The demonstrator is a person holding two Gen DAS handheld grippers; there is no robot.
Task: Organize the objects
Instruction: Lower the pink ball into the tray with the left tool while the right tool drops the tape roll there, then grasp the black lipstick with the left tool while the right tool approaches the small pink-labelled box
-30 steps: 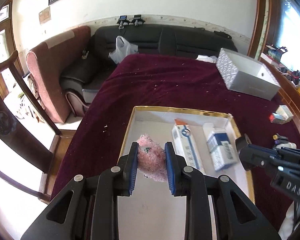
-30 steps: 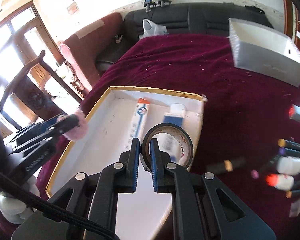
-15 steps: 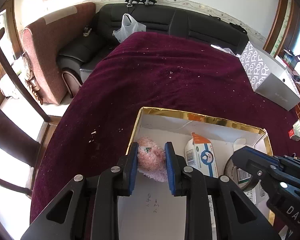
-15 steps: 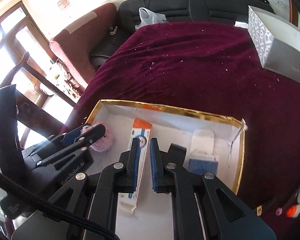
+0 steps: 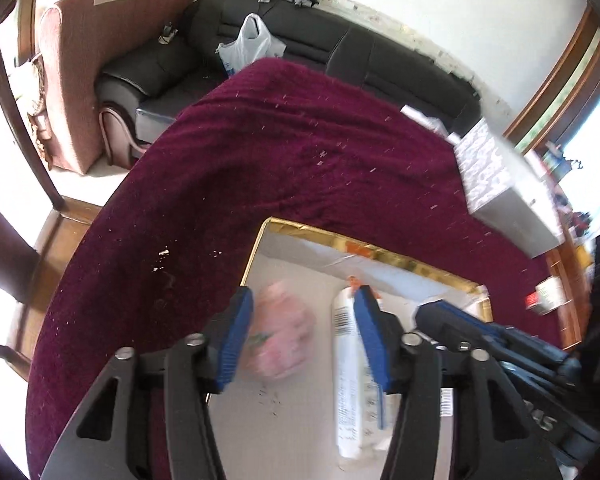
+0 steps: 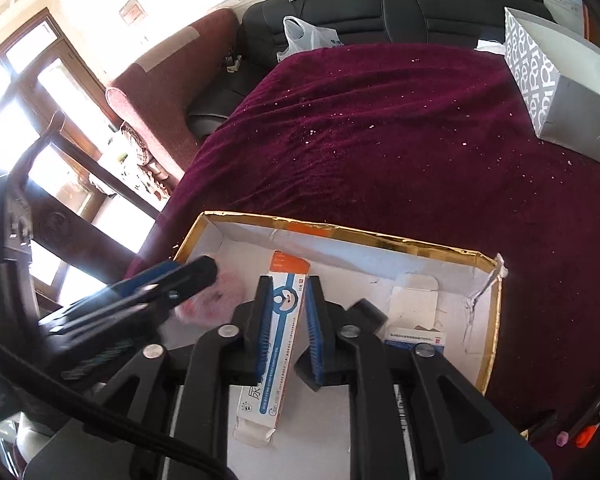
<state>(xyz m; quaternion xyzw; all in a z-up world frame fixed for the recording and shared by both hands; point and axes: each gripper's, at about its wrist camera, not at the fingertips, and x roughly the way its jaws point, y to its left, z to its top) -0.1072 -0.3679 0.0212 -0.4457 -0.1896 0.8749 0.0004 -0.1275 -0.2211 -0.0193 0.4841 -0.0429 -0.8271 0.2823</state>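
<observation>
A gold-rimmed white box [image 5: 296, 227] [image 6: 340, 228] lies on the maroon cloth. My left gripper [image 5: 302, 334] is open above it; a pink plush toy [image 5: 284, 338] sits blurred between its fingers, apart from the right finger. It also shows pink in the right wrist view [image 6: 216, 300]. My right gripper [image 6: 286, 320] is open over a white, blue and orange toothpaste carton [image 6: 278, 344], also seen in the left wrist view [image 5: 346, 376]. A blue and white carton [image 6: 414, 336] lies to its right. The tape roll is hidden.
A grey patterned box [image 6: 556, 88] [image 5: 500, 184] stands at the far right of the cloth. Markers [image 6: 580, 434] lie at the right edge. A black sofa [image 5: 320, 40], a red armchair [image 5: 84, 80] and a dark wooden chair [image 6: 40, 208] surround the table.
Both grippers have opened. The pink toy has come loose from the left gripper's fingers. The tape roll left the right gripper's grip earlier and is out of sight.
</observation>
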